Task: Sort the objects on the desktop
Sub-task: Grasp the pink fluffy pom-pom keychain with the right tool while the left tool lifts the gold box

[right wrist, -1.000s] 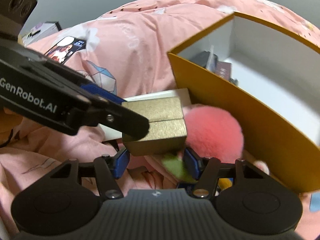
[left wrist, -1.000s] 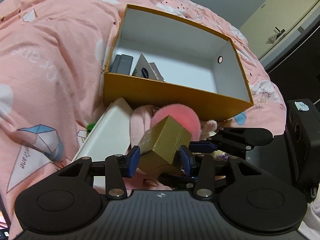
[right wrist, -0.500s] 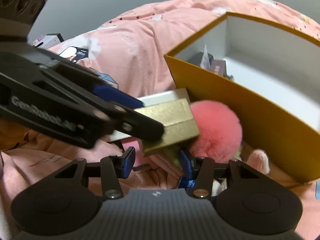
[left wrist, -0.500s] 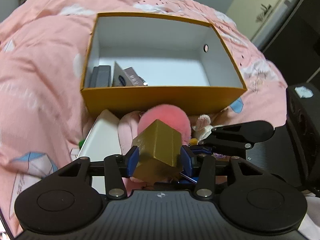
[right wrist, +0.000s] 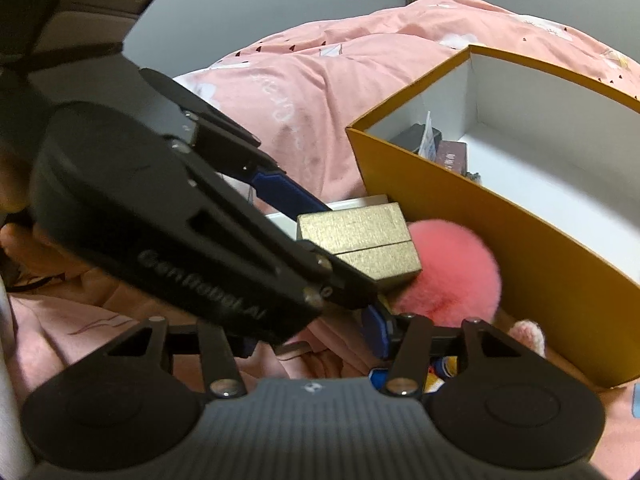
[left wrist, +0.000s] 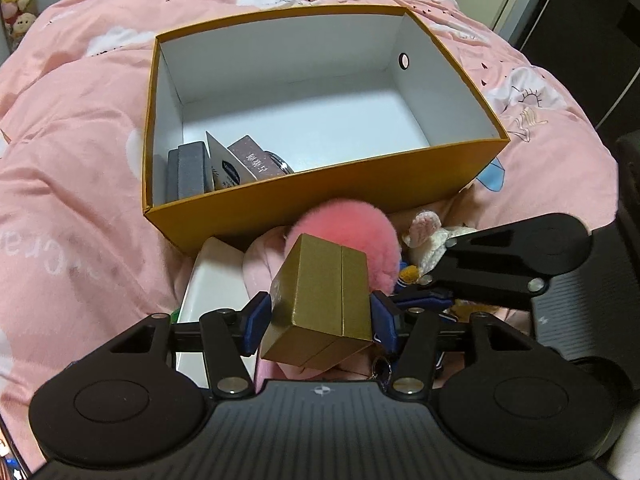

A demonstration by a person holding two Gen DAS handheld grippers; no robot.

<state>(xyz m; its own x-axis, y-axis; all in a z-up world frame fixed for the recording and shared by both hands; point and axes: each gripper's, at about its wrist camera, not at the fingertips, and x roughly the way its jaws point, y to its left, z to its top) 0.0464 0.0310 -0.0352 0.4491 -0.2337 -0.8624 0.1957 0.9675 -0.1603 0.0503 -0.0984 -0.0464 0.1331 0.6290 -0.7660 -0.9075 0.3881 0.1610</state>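
Gold box (left wrist: 320, 300) has been rolled between the left gripper (left wrist: 320, 320) pads, whose jaws have just been widening yet still pinch it, before the carton (left wrist: 400, 200); release seems near

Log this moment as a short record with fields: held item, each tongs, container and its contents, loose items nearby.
held item: gold box, tilted
left tongs: gripping the gold box, jaws just widened
right tongs: nothing visibly gripped, state unclear
container: orange cardboard box, open, white inside
contents: dark case, cards and packets in its left corner
nearby: pink pompom, white tray, on pink duvet
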